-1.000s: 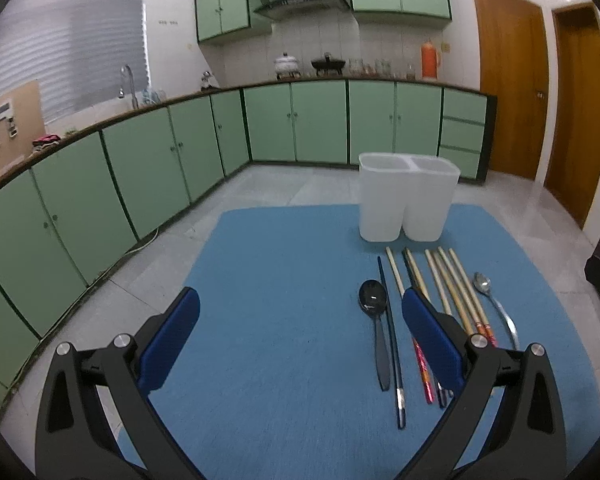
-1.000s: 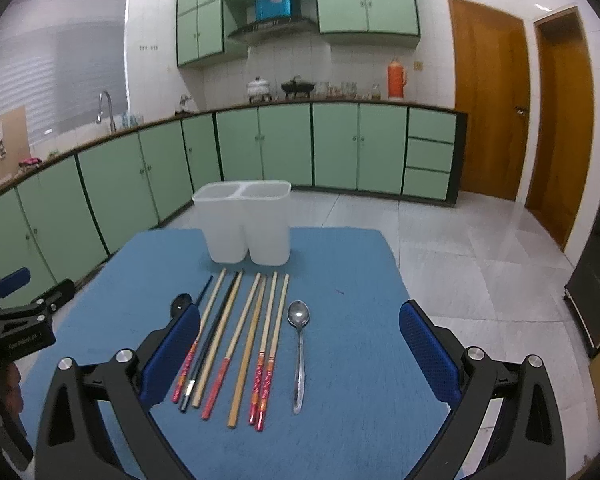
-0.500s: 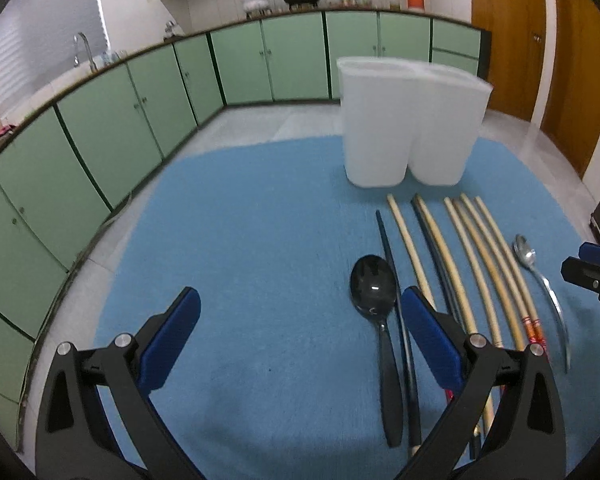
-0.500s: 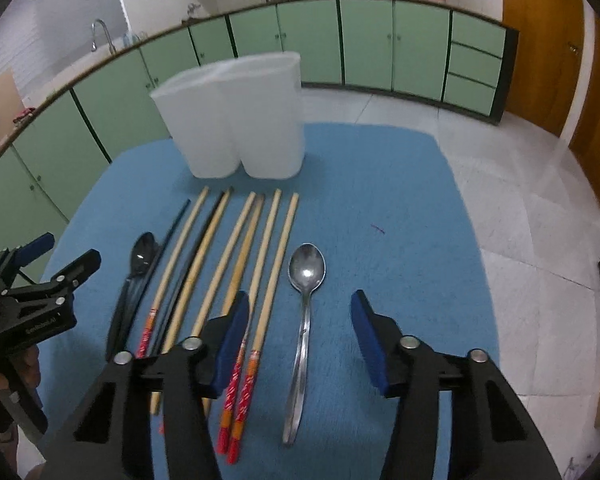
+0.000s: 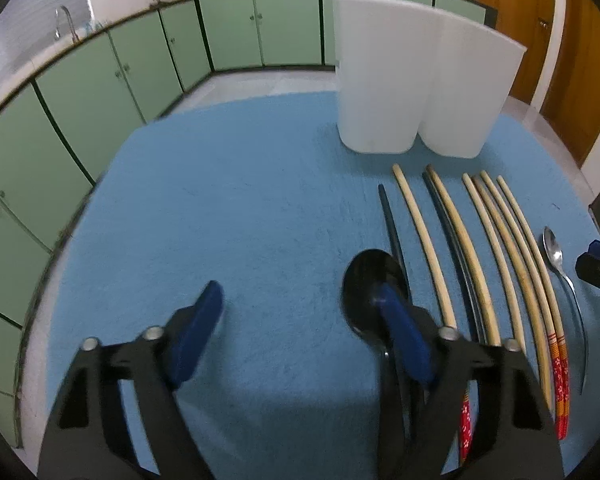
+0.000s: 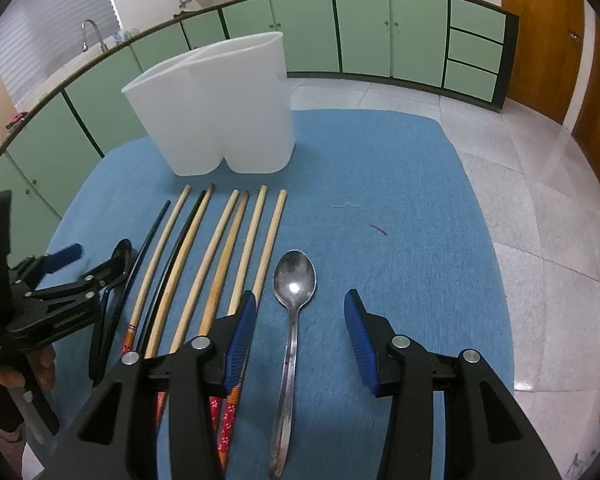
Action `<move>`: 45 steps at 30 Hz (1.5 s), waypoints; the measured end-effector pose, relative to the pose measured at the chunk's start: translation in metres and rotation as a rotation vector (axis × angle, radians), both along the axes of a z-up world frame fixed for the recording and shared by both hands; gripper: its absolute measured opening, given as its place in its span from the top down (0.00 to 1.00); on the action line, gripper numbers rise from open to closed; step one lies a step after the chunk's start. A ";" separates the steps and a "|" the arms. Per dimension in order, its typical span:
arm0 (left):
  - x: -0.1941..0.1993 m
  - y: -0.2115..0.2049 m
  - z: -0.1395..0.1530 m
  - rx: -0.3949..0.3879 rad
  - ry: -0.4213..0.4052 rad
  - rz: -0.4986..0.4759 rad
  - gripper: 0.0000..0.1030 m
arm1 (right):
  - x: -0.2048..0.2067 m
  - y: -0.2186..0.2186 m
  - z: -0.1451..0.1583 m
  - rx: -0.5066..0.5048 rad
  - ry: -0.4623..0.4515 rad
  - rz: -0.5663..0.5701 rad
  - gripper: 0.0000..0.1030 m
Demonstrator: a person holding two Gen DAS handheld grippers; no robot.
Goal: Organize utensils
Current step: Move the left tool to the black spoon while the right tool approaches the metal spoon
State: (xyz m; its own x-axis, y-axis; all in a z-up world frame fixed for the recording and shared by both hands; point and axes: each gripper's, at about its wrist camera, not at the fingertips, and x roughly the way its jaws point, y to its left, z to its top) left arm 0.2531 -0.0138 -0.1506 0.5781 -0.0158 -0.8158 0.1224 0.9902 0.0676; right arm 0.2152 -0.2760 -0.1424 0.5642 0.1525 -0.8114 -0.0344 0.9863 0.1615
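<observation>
Utensils lie in a row on a blue mat (image 5: 220,200) in front of a white two-compartment holder (image 5: 412,80) (image 6: 220,112). From left there is a black spoon (image 5: 364,276) (image 6: 120,256), then several wooden and black chopsticks (image 5: 492,248) (image 6: 220,256), then a metal spoon (image 5: 556,256) (image 6: 294,276). My left gripper (image 5: 296,304) (image 6: 94,264) hangs low over the mat. Its jaws are closing, its right finger sits over the black spoon's bowl, and nothing is gripped. My right gripper (image 6: 300,316) is open astride the metal spoon's handle, pads apart from it.
Green kitchen cabinets (image 6: 416,28) curve around the back and left, with a sink tap (image 6: 88,32) on the counter. Tiled floor (image 6: 540,184) lies beyond the mat's right edge, and wooden doors (image 5: 580,60) stand at the far right. A hand (image 6: 40,364) holds the left gripper.
Both grippers came down and forward toward the utensil row. The right jaws narrowed around the metal spoon's handle. The left jaws have started to narrow near the black spoon.
</observation>
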 end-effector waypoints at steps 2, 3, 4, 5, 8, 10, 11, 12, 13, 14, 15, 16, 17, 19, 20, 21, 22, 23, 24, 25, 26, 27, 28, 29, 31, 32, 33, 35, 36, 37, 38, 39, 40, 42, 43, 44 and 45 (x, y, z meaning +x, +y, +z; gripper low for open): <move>0.003 0.002 -0.003 -0.020 0.003 0.014 0.27 | 0.001 0.000 0.000 0.002 0.001 -0.002 0.56; 0.005 0.002 -0.004 -0.024 0.003 0.014 0.26 | 0.001 0.000 -0.001 0.003 0.002 -0.003 0.56; 0.005 0.002 -0.005 -0.026 0.001 0.013 0.26 | 0.002 0.000 -0.001 0.002 0.002 -0.004 0.56; 0.005 0.001 -0.005 -0.029 -0.001 0.012 0.29 | 0.002 0.000 -0.002 0.001 0.002 -0.004 0.56; 0.003 0.001 -0.004 -0.033 -0.014 0.000 0.44 | 0.003 0.001 -0.003 0.004 0.002 -0.001 0.56; 0.001 0.000 -0.003 -0.032 -0.022 -0.017 0.54 | 0.003 0.003 -0.003 0.006 0.003 0.002 0.56; 0.001 0.001 -0.002 -0.034 -0.025 -0.022 0.59 | 0.003 0.004 -0.003 0.005 0.004 0.005 0.56; 0.000 0.002 -0.001 -0.038 -0.026 -0.025 0.60 | 0.004 0.005 -0.003 0.003 0.005 0.007 0.56; 0.002 0.005 0.000 -0.042 -0.024 -0.027 0.60 | 0.004 0.005 -0.003 0.003 0.005 0.007 0.56; 0.002 0.008 0.001 -0.050 -0.021 -0.028 0.60 | 0.004 0.005 -0.003 0.003 0.004 0.008 0.56; 0.002 0.010 0.001 -0.058 -0.019 -0.028 0.59 | 0.004 0.005 -0.003 0.003 0.004 0.008 0.56; 0.000 0.011 0.003 -0.071 -0.019 -0.025 0.58 | 0.004 0.005 -0.003 0.002 0.003 0.007 0.56; 0.000 0.013 0.004 -0.077 -0.021 -0.025 0.50 | 0.004 0.005 -0.003 0.001 0.004 0.006 0.56; 0.002 0.019 0.007 -0.086 -0.038 -0.024 0.39 | 0.005 0.005 -0.003 -0.002 0.004 0.004 0.56; 0.001 0.018 0.010 -0.093 -0.046 -0.026 0.35 | 0.005 0.005 -0.003 -0.003 0.005 0.003 0.56; 0.001 0.015 0.012 -0.103 -0.051 -0.036 0.33 | 0.006 0.005 -0.003 -0.004 0.005 0.002 0.56; 0.000 0.012 0.012 -0.107 -0.054 -0.043 0.32 | 0.006 0.005 -0.003 -0.004 0.004 0.001 0.56; 0.001 0.008 0.013 -0.106 -0.057 -0.051 0.29 | 0.006 0.004 -0.003 -0.005 0.004 0.000 0.56; 0.002 0.004 0.012 -0.099 -0.058 -0.058 0.27 | 0.006 0.005 -0.003 -0.007 0.004 0.000 0.56; 0.001 0.001 0.011 -0.094 -0.056 -0.062 0.26 | 0.007 0.005 -0.003 -0.008 0.004 0.000 0.56; 0.003 -0.001 0.008 -0.088 -0.051 -0.066 0.26 | 0.007 0.005 -0.003 -0.009 0.003 -0.001 0.56; 0.007 -0.005 0.004 -0.082 -0.040 -0.067 0.26 | 0.007 0.005 -0.003 -0.009 0.004 -0.002 0.56; 0.010 -0.006 0.000 -0.080 -0.028 -0.067 0.26 | 0.007 0.004 -0.003 -0.008 0.004 -0.003 0.56; 0.013 -0.007 -0.004 -0.079 -0.014 -0.066 0.26 | 0.007 0.004 -0.003 -0.008 0.004 -0.003 0.56; 0.016 -0.007 -0.009 -0.075 -0.006 -0.064 0.26 | 0.007 0.004 -0.004 -0.011 0.005 -0.004 0.56; 0.017 -0.007 -0.010 -0.067 -0.011 -0.064 0.26 | 0.007 0.004 -0.004 -0.012 0.006 -0.005 0.56; 0.016 -0.008 -0.010 -0.066 -0.016 -0.065 0.29 | 0.008 0.003 -0.005 -0.013 0.007 -0.006 0.56; 0.013 -0.005 -0.009 -0.073 -0.022 -0.062 0.40 | 0.008 0.003 -0.006 -0.012 0.009 -0.007 0.56; 0.012 -0.004 -0.009 -0.078 -0.024 -0.059 0.44 | 0.009 0.003 -0.006 -0.012 0.010 -0.007 0.56; 0.012 -0.001 -0.008 -0.083 -0.025 -0.060 0.46 | 0.009 0.003 -0.007 -0.011 0.011 -0.007 0.56; 0.011 0.001 -0.008 -0.089 -0.025 -0.062 0.48 | 0.009 0.003 -0.007 -0.011 0.011 -0.005 0.56; 0.010 0.003 -0.007 -0.096 -0.025 -0.065 0.50 | 0.009 0.004 -0.008 -0.012 0.012 -0.003 0.56; 0.009 0.004 -0.007 -0.106 -0.027 -0.069 0.51 | 0.009 0.004 -0.008 -0.012 0.013 -0.002 0.56; 0.005 0.009 -0.006 -0.146 -0.026 -0.070 0.50 | 0.009 0.004 -0.010 -0.011 0.015 -0.003 0.56; 0.005 0.011 -0.006 -0.163 -0.026 -0.070 0.50 | 0.008 0.003 -0.010 -0.010 0.016 -0.004 0.56; 0.004 0.013 -0.006 -0.179 -0.024 -0.071 0.49 | 0.008 0.003 -0.011 -0.010 0.017 -0.005 0.56; 0.004 0.013 -0.007 -0.178 -0.025 -0.071 0.49 | 0.008 0.003 -0.011 -0.009 0.019 -0.007 0.56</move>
